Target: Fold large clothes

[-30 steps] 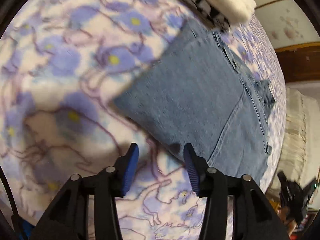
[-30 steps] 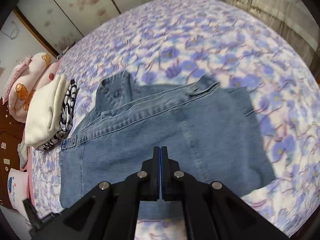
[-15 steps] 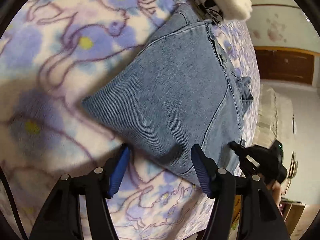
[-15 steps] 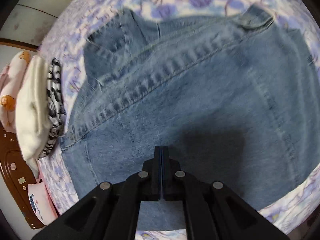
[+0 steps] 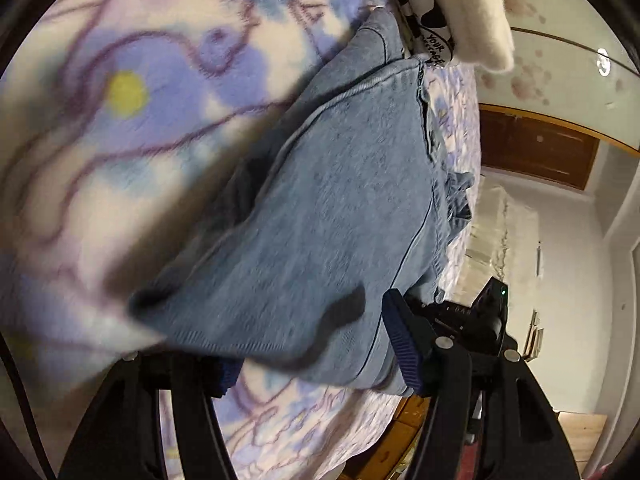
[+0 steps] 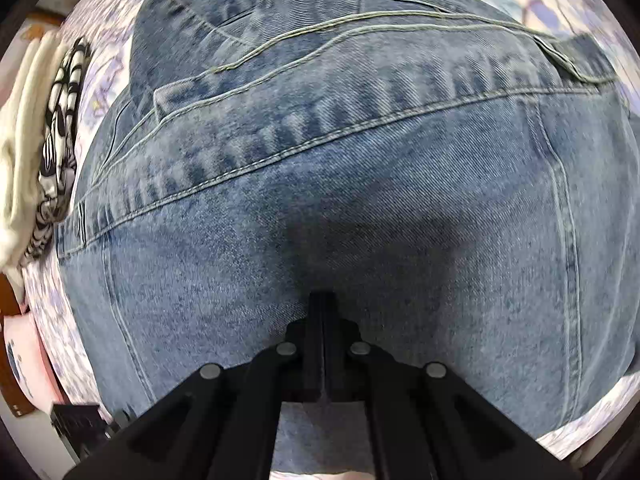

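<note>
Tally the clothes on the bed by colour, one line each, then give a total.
Blue denim: 1, the folded jeans
Black-and-white patterned: 1, a folded garment in the stack beside the jeans
Cream: 1, a folded garment on top of that stack
Total: 3

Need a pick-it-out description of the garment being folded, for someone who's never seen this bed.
Start from the bed's purple-flowered blanket. The folded blue jeans lie flat on it, beside a small stack of a cream garment over black-and-white printed fabric. The jeans are the only denim: faded blue, with pale topstitched seams.
</note>
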`<state>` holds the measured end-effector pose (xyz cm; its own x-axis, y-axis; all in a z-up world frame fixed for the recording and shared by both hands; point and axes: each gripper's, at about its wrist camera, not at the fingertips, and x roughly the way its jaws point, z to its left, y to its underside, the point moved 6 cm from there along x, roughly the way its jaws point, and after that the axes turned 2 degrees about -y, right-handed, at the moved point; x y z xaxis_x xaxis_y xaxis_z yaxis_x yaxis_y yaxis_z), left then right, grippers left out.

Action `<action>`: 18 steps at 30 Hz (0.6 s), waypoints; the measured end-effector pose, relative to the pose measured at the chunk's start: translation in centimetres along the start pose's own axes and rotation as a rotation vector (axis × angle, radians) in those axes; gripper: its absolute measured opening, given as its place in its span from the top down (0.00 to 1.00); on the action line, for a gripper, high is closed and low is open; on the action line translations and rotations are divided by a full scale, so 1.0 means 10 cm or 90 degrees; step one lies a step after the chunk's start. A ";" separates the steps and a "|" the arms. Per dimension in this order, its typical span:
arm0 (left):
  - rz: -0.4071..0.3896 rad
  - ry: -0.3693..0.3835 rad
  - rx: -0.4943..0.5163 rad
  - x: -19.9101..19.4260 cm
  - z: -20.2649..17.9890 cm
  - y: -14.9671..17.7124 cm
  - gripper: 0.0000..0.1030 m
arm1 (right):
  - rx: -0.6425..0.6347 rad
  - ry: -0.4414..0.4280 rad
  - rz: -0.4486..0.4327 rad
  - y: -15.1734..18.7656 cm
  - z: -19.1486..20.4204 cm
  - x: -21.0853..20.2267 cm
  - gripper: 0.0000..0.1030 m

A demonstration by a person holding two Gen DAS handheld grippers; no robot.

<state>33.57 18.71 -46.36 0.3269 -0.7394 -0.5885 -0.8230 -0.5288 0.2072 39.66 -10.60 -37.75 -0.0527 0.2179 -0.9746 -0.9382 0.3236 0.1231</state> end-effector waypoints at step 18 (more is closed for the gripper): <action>-0.141 0.062 0.015 -0.10 -0.11 -0.05 0.89 | 0.016 -0.061 -0.028 0.08 -0.37 -0.08 1.00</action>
<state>34.23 19.23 -45.02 0.5424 -0.6443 -0.5392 -0.7371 -0.6729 0.0626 37.66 -13.87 -37.53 0.0220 0.2895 -0.9569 -0.9302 0.3568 0.0866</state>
